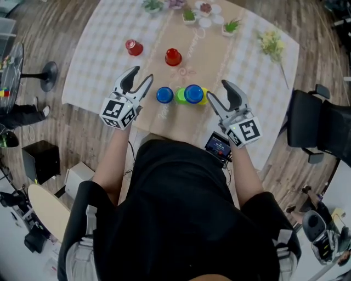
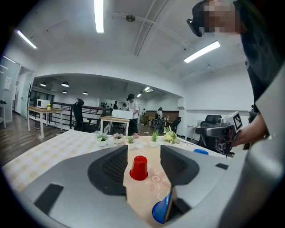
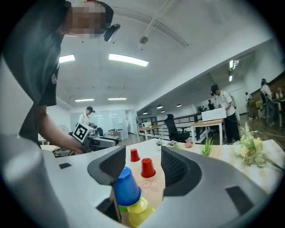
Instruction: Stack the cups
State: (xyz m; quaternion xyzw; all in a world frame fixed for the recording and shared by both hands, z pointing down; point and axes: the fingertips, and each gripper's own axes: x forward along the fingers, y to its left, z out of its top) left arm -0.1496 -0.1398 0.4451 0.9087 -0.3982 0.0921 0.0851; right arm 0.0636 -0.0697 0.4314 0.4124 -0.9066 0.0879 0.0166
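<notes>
Two red cups [image 1: 173, 56] [image 1: 134, 47] stand upside down on the checked tablecloth [image 1: 104, 60]. Nearer me, a single blue cup [image 1: 164, 95] stands left of a cluster: a green cup [image 1: 179, 96], a yellow cup [image 1: 204, 96] and a second blue cup [image 1: 193, 94] on top of them. My left gripper [image 1: 141, 77] hovers open just left of the single blue cup [image 2: 161, 210], its jaws framing a red cup [image 2: 139, 168] farther off. My right gripper [image 1: 219, 91] is open beside the cluster, where the blue cup [image 3: 126, 186] sits upside down on the yellow cup [image 3: 138, 211] by the left jaw, untouched.
Small potted plants [image 1: 189, 15] line the table's far edge, and a yellow flower bunch [image 1: 271, 44] lies at its right. An office chair [image 1: 315, 126] stands to the right, with a fan stand [image 1: 48, 74] and a black box [image 1: 41, 161] on the floor to the left.
</notes>
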